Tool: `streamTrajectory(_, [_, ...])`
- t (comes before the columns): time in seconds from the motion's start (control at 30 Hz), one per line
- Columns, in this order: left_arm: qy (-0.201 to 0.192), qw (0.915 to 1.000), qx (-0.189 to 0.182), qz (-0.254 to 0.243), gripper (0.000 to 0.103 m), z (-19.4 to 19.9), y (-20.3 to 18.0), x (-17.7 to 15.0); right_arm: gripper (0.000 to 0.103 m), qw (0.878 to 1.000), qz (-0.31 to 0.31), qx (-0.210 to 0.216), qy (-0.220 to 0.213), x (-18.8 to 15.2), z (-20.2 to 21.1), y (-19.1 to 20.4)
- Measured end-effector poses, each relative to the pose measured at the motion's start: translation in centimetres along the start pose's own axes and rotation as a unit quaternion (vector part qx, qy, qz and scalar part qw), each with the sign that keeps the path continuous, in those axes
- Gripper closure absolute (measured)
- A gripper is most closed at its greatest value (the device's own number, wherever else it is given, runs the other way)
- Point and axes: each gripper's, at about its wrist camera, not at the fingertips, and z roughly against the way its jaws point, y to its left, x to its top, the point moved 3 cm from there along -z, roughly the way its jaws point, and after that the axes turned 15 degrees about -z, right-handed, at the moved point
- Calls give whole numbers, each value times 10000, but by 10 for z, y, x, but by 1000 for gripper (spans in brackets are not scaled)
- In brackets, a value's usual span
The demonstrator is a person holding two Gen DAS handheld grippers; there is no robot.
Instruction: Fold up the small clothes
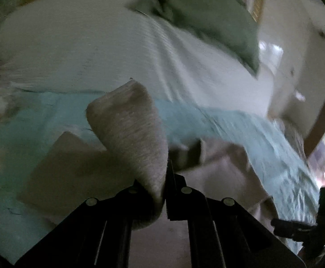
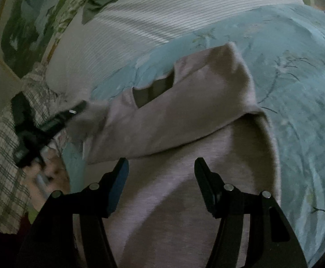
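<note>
A small beige-pink knit garment lies on a light blue floral bedspread, one part folded over across it. My left gripper is shut on a sleeve or corner of the garment, which stands up between its fingers. The left gripper also shows in the right wrist view, at the garment's left edge. My right gripper is open and empty, just above the garment's lower part. The right gripper also shows at the left wrist view's right edge.
A white ribbed cover lies beyond the bedspread. A green pillow sits at the far end of the bed. The person's checked sleeve and hand are at the left. A wall and door frame stand at the right.
</note>
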Motion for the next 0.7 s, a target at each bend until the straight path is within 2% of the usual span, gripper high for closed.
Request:
streamTrajectory(0.17, [562, 9960, -77, -691, 95, -65, -77, -21, 41, 9995, -260, -31, -191, 12, 7, -16])
streamTrajectory(0.3, [1180, 9870, -64, -1086, 84, -113, -112, -53, 41, 9990, -310, -64, -308, 23, 8, -20])
streamTrajectory(0.37, [1351, 9845, -120, -1113, 74, -119, -117, -66, 41, 9991, -269, -76, -324, 26, 6, -18])
streamTrajectory(0.43, [1342, 9850, -170, -1068, 43, -111, -116, -73, 41, 9993, -200, -91, -287, 28, 0, -13])
streamTrajectory(0.5, [1246, 9863, -132, -1070, 33, -92, -109, -76, 41, 9996, -142, -101, -221, 30, -8, -8])
streamTrajectory(0.63, [1146, 9888, -25, -951, 30, -50, -81, -83, 39, 9998, -25, -202, -46, 28, -37, 6])
streamTrajectory(0.7, [1117, 9904, 226, -780, 29, -31, -58, -89, 34, 9996, 19, -273, 20, 26, -52, 14])
